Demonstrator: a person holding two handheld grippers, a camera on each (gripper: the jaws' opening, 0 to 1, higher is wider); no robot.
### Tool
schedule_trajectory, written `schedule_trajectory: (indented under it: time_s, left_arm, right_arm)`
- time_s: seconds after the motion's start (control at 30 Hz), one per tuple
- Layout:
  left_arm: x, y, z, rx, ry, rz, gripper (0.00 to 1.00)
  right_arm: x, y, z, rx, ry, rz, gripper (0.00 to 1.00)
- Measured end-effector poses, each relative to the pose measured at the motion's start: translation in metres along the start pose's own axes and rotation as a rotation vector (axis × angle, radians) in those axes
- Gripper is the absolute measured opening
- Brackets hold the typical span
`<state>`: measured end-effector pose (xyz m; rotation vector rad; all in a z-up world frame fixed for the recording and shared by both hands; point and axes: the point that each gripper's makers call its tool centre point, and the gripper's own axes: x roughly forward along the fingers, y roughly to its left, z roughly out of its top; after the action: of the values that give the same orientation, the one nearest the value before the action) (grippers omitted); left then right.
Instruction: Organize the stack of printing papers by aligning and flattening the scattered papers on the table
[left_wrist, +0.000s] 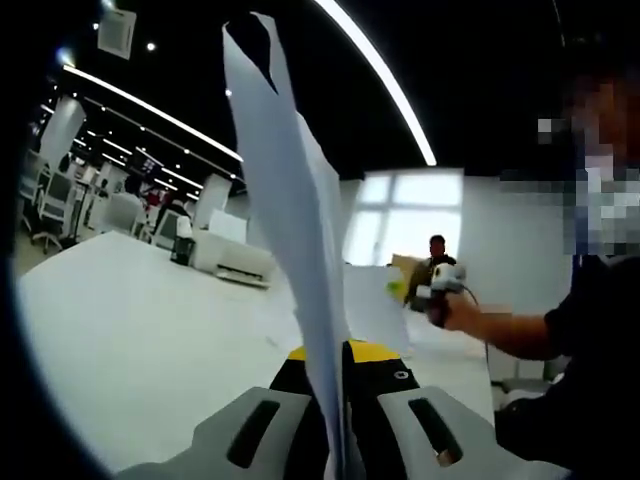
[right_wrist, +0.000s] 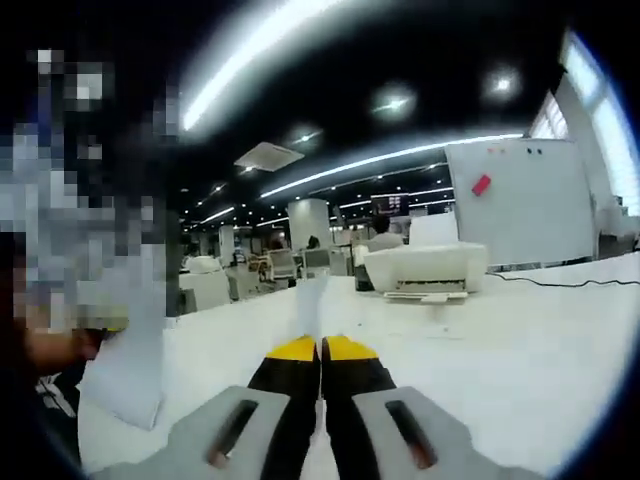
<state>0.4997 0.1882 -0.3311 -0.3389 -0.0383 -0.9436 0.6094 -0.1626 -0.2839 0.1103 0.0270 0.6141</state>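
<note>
Yellow-tipped left gripper (left_wrist: 335, 365) clamps a tall white printing paper sheet (left_wrist: 290, 200) standing upright above the white table (left_wrist: 130, 340). Right gripper (right_wrist: 321, 350), jaws together, pinches another sheet's edge (right_wrist: 310, 300) near the white printer (right_wrist: 428, 268).

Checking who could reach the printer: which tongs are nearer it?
Right, probably. The printer looms large just ahead of the right tongs; from the left tongs it sits smaller, farther across the table.

Bright ceiling strips (right_wrist: 400, 155), window glare (left_wrist: 410, 215), blurred fisheye edges
</note>
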Motion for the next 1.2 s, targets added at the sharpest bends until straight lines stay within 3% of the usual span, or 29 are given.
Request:
schedule_trajectory:
  time_s: [0.2,0.5,0.8,1.2]
  left_arm:
    - [0.001,0.000,-0.002,0.004,0.010,0.006,0.06]
    - [0.005,-0.002,-0.008,0.014,0.048,0.019,0.06]
    - [0.010,-0.013,-0.015,0.045,0.089,0.029,0.06]
    - [0.007,-0.004,-0.019,0.078,0.121,0.071,0.06]
  right_arm:
    - [-0.011,0.017,0.036,0.017,-0.090,0.026,0.00]
    - [-0.025,0.042,0.079,-0.009,-0.164,0.077,0.00]
    - [-0.035,0.054,0.106,-0.060,-0.194,0.080,0.00]
    - [-0.045,0.081,0.143,-0.089,-0.255,0.127,0.00]
